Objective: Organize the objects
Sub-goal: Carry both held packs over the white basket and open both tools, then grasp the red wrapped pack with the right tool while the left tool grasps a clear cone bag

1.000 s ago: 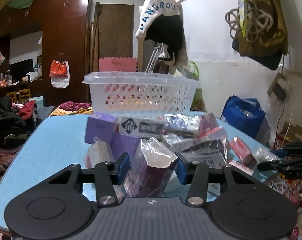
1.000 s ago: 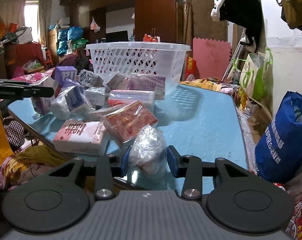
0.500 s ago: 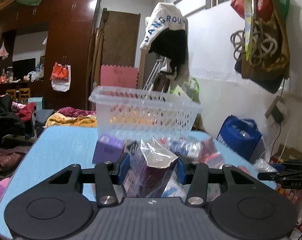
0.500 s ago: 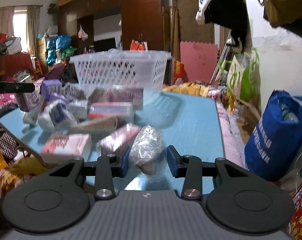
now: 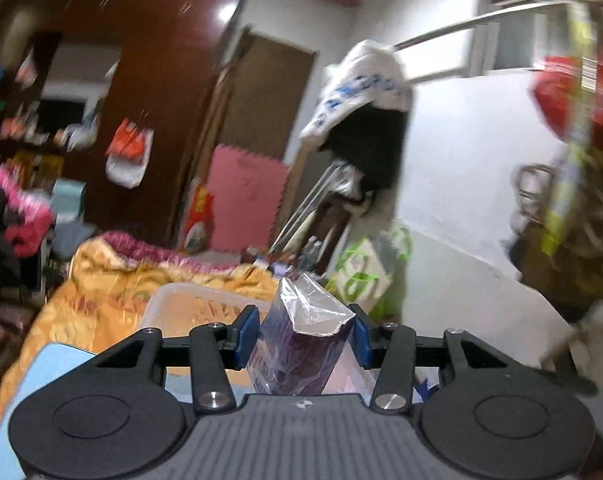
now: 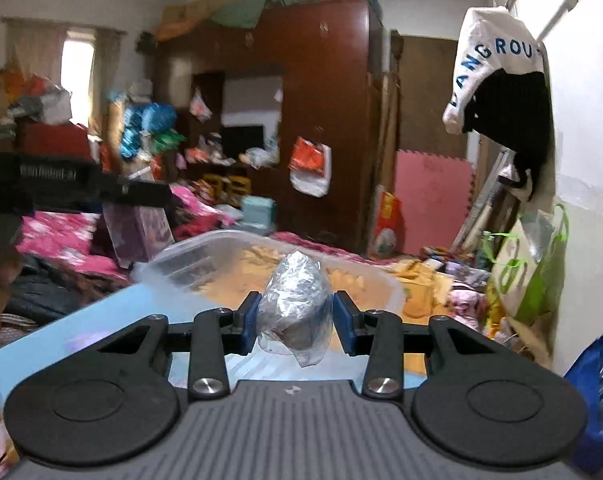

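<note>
Jaws of the left gripper [image 5: 303,338] are clamped on a purple box [image 5: 297,360] wrapped in clear film, which stands upright between the blue pads [image 5: 248,334] with its torn film top poking up above them. Those of the right gripper [image 6: 294,326] are pressed against a crumpled clear plastic bag [image 6: 295,308] with something dark inside; it bulges between the pads, its loose tail hanging just below them. Both loads are off the table [image 6: 101,316], whose blue surface shows below and to the left in the right wrist view. What the coming move turns on is the white basket [image 6: 205,258]: from the right gripper it lies straight ahead and lower, its open mouth facing up and its long side running across the view from left to right, so the bag looks to be nearly over the near rim. From the left gripper the same basket [image 5: 197,306] shows just ahead and slightly left, below the box, with only the near rim and part of the inside visible through heavy blur. In the right wrist view the left gripper [image 6: 81,186] hangs off to the left, seemingly above the basket's left end. Judging by that, each arm needs a short forward reach before letting go, and neither is clearly nearer.
</note>
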